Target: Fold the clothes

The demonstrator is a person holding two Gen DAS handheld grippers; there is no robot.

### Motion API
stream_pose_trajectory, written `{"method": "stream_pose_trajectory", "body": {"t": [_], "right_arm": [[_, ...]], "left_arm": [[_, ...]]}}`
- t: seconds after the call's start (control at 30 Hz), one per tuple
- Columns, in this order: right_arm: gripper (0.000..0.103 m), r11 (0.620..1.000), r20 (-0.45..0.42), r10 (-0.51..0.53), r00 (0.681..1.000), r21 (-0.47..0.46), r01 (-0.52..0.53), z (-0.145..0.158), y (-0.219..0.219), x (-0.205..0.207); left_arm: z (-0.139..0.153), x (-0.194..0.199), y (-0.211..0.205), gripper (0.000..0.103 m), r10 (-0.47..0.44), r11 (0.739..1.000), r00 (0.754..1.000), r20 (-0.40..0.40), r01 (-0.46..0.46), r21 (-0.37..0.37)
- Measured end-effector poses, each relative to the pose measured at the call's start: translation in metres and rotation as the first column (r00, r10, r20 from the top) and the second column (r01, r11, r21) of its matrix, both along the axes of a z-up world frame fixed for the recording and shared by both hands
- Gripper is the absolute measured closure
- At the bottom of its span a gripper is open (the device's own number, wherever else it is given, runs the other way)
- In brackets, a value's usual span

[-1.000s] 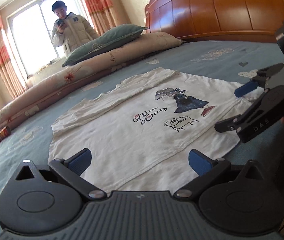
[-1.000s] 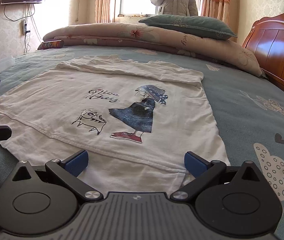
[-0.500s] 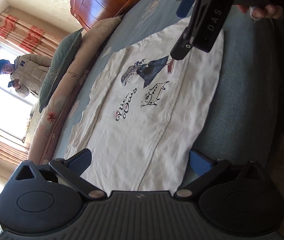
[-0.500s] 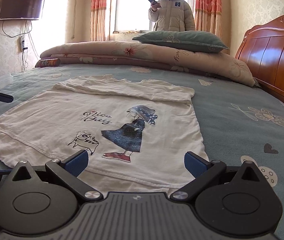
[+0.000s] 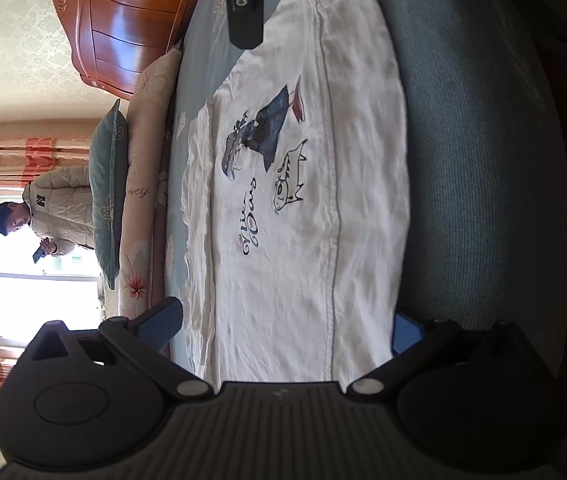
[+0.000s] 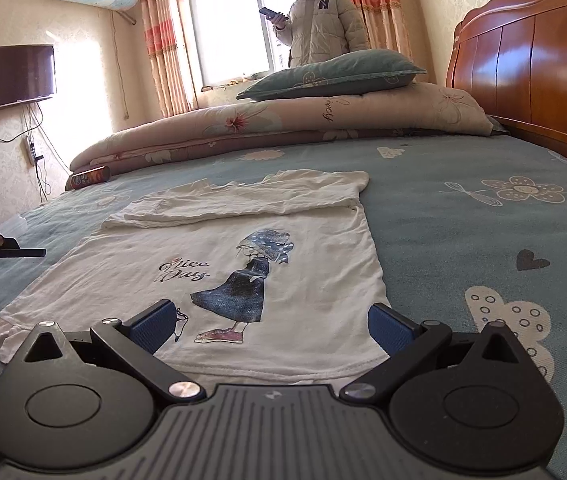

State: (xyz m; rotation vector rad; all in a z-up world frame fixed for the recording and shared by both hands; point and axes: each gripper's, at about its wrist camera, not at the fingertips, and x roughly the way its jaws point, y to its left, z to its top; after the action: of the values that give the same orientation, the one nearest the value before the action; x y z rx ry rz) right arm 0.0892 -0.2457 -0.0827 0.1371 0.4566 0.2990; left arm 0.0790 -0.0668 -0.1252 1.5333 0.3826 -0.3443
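Left claw [image 5: 283, 330] is rolled over on its side, so its whole view is tipped; blue pads spread wide, gripping nothing, sitting at one end of the white t-shirt [image 5: 307, 208]. One pad is off the shirt's folded sleeve edge, the other pokes out past the hem edge. Can't tell if either pad actually touches the cloth.

Going left to right in the right wrist view: a wall TV [image 6: 13, 76] and a cylindrical can [image 6: 88, 177] lying on the bed beside the rolled floral quilt [image 6: 283, 124], then bits of the left claw's black frame at the left edge. The t-shirt [image 6: 219, 264] lies flat on the blue-green bedsheet [image 6: 463, 216], print side up (a girl in a dark dress, "Nice Day" lettering), with the sleeve side folded over along the far edge. Right claw [image 6: 271, 324] hangs low over the near hem, also wide open and empty, its pads straddling the shirt's near right corner.

Further back, a green pillow [image 6: 335, 74] sits on the quilt, and a person [image 6: 319, 20] in a puffy jacket stands at the window looking at a phone. Wooden headboard [image 6: 531, 56] is on the right.
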Motion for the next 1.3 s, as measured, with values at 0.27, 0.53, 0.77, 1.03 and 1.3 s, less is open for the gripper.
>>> {"method": "stream_pose_trajectory", "body": {"t": [0.27,0.53,0.77,1.03,1.3], "right_arm": [[0.000,0.997,-0.031,-0.010,0.999,0.081,0.012,-0.001,-0.010,0.003],[0.000,0.966,0.153,0.256,0.955,-0.010,-0.257,0.011,0.025,-0.024],[0.000,0.816,0.158,0.517,0.841,-0.388,-0.428,0.001,0.097,-0.054],[0.000,0.726,0.103,0.462,0.881,-0.615,-0.308,-0.018,0.138,-0.043],[0.000,0.741,0.107,0.246,0.963,-0.661,-0.116,-0.018,0.133,-0.017]], "left_arm": [[0.009,0.005,0.000,0.000,0.036,0.997,0.999,0.029,-0.034,-0.067],[0.032,0.010,0.015,0.000,0.121,0.968,0.993,0.013,-0.115,-0.223],[0.035,0.004,0.024,0.000,0.120,0.955,0.992,0.029,-0.107,-0.277],[0.041,0.000,0.035,0.000,0.113,0.941,0.993,0.038,-0.094,-0.325],[0.037,-0.001,0.041,0.000,0.099,0.937,0.995,0.027,-0.084,-0.339]]}}
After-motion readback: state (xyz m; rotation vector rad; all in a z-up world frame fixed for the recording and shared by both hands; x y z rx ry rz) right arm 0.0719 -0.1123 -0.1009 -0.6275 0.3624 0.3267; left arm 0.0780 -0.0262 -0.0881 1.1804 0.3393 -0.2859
